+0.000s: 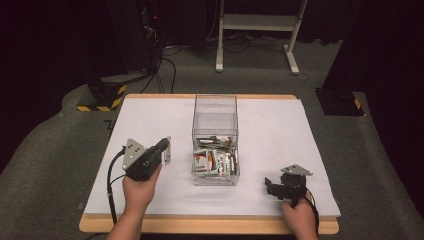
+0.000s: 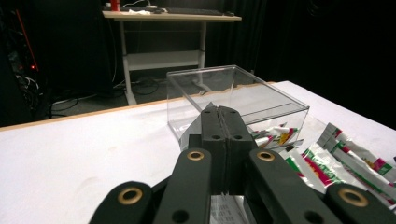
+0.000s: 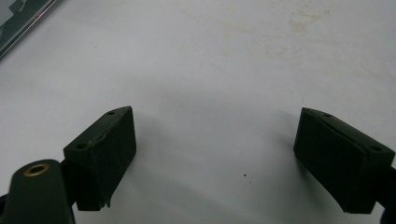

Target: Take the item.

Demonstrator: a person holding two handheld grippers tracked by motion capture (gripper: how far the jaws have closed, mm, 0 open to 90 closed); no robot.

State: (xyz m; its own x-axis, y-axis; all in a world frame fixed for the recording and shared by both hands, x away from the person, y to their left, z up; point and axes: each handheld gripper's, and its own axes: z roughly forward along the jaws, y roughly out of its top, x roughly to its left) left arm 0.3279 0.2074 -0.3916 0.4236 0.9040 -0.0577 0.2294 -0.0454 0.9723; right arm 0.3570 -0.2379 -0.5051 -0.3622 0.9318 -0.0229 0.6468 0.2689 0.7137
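Packets fill the near half of the clear rectangular plastic box at centre of the white table top, and you hold one more in your left gripper. Its jaws are pressed together on a thin silver foil packet; in the left gripper view a grey corner of it sticks out beside the jaw tips and printed foil shows below them. You keep the packet lifted off the table, just beside the box's left wall, probably so it can pass over the rim without catching.

The foil packets with red and green print lie in a loose pile at the box's near end; the far end looks bare, so there is room to drop w/o stacking high.

Your right gripper rests low on the table at the right, well apart from the box, jaws spread wide w/ nothing between them; the right gripper view looks down on bare white surface between the two black pads. I think it waits there to stay out of the way.

Next, imo: bring the left gripper over the rim, then release. Risk: the thin foil may slip or hit the wall.
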